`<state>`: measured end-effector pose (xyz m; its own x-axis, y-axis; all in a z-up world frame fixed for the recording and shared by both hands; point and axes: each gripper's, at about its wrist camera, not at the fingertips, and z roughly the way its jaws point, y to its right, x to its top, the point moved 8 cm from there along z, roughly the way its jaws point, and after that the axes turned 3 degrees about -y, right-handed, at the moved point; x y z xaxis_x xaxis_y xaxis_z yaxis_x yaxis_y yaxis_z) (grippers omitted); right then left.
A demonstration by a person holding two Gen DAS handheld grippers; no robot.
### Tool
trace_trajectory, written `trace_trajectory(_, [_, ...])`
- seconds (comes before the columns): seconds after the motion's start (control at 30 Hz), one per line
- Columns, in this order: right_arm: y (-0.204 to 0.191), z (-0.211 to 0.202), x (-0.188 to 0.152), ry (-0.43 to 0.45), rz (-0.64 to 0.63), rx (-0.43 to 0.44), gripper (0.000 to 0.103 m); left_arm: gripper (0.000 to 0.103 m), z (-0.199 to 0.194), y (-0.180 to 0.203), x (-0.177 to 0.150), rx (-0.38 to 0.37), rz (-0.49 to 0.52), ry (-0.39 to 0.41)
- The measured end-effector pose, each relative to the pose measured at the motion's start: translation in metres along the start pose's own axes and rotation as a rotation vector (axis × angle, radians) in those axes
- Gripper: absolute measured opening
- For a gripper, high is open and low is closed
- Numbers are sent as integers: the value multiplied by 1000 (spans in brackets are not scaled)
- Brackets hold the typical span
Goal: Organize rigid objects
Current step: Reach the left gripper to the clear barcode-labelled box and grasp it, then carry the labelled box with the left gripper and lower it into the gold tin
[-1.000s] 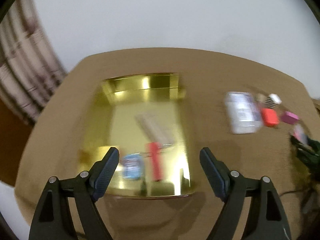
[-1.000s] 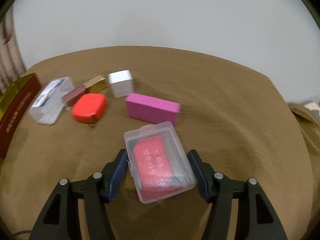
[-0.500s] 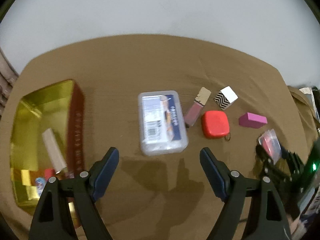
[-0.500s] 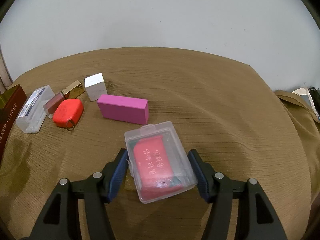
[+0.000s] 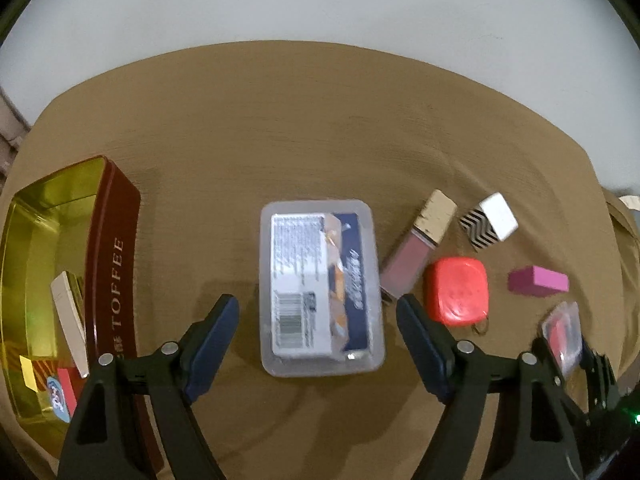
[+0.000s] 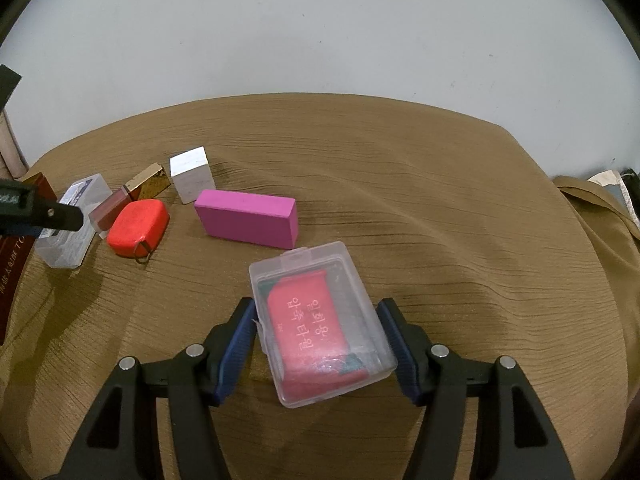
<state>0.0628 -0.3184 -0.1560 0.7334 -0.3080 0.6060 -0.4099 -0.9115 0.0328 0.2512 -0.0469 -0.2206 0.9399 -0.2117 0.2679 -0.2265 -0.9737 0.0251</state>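
Observation:
A clear plastic box with a blue and white card (image 5: 320, 284) lies flat on the brown cloth. My left gripper (image 5: 318, 320) points down over it. Its jaws straddle the box's near half and are closing, with a gap still on both sides. My right gripper (image 6: 318, 316) is shut on a smaller clear box with a red card (image 6: 320, 328) and holds it just above the cloth. The left wrist view shows that held box (image 5: 562, 332) at the far right. A gold tin with a maroon TOFFEE side (image 5: 116, 216) stands at the left, with several small items in it.
Right of the large box lie a pink lip gloss tube (image 5: 416, 256), a red tape measure (image 5: 456, 290), a white zigzag cube (image 5: 488, 226) and a pink block (image 5: 538, 282). The pink block (image 6: 248, 218) sits just beyond my right gripper. Bare brown cloth (image 6: 440, 200) stretches behind.
The left gripper swung right from above the gold tin to the clear blue-card box, sank closer, and its jaws narrowed a little. The right gripper kept hold of its box, almost still.

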Motion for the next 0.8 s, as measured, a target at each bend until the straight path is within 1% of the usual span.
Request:
trace_trajectory(0.07, [0,0,0,0,0,0,64,65,8,-4,3,-12,-17,-24])
trace_trajectory(0.17, [0,0,0,0,0,0,64,62,16,-14,6,-40,-57,-51])
trace_trajectory(0.23, [0,0,0,0,0,-1,64,61,20,-17,8,-31,-57,-51])
trace_trajectory(0.37, [0,2,0,0,1,0,64,58,28,-16,9,-7,-24,-46])
trace_trajectory(0.53, [-1,2,0,0,2,1,64,58,25,-13,7,17,1,-8])
trace_trajectory(0.63, [-1,2,0,0,1,0,64,58,20,-8,-7,48,20,25])
trace_trajectory(0.73, [-3,3,-1,0,0,-2,65,58,13,-14,-14,48,32,39])
trace_trajectory(0.8, [-4,3,-1,0,-1,-4,64,58,5,-10,-17,56,41,52])
